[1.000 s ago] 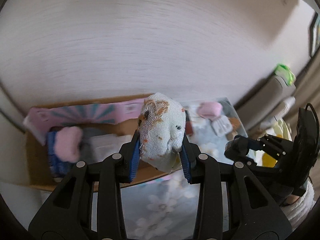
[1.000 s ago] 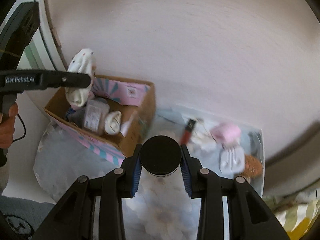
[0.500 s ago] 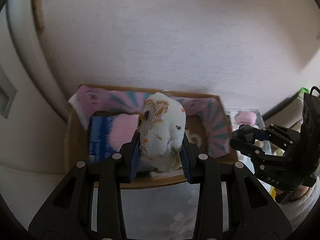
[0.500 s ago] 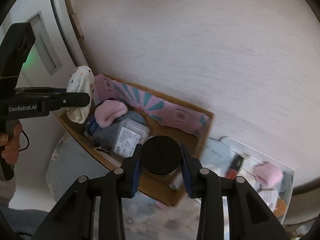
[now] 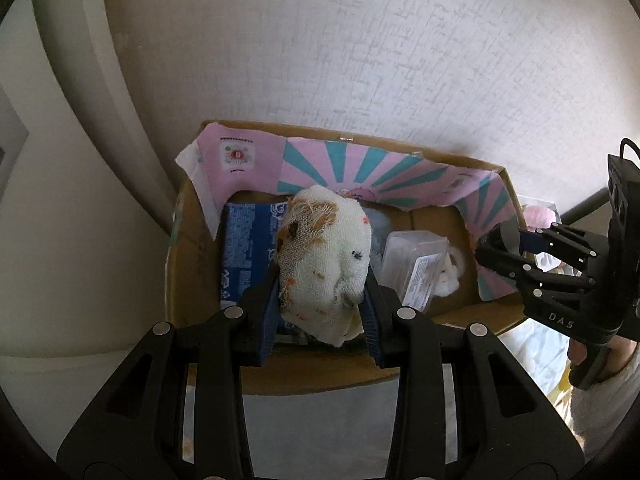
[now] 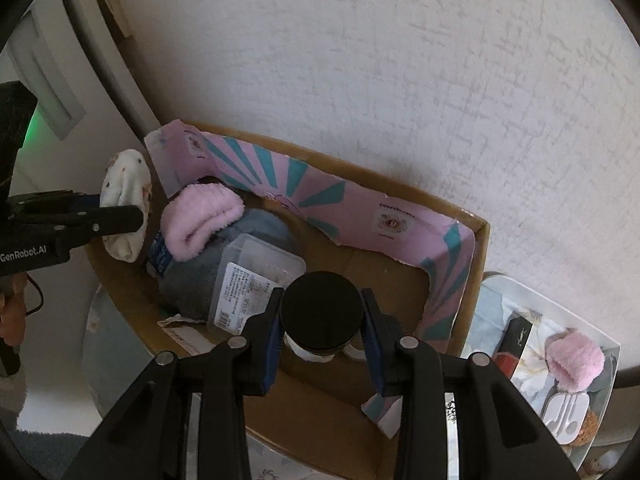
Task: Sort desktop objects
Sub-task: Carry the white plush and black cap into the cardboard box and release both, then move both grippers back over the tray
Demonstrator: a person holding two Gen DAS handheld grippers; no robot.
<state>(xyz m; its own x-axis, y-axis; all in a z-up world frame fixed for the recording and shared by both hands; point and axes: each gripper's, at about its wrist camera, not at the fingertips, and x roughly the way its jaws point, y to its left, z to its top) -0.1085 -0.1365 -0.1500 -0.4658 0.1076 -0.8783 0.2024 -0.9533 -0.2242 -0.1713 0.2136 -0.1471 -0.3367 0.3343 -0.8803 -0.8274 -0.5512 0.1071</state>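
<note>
My left gripper is shut on a bundled white sock with orange flecks, held over the left part of a cardboard box lined with pink and teal paper. My right gripper is shut on a small jar with a black lid, held over the same box. In the right wrist view the left gripper with the sock hangs at the box's left end. In the left wrist view the right gripper hovers at the box's right end.
Inside the box lie a pink fluffy sock, a grey bundle, a clear plastic case and a blue patterned packet. A clear tray to the right holds another pink fluffy item and small things. A textured wall stands behind.
Both grippers have moved left from the tray to over the cardboard box and come lower, each still holding its object. The box now fills the middle of both views.
</note>
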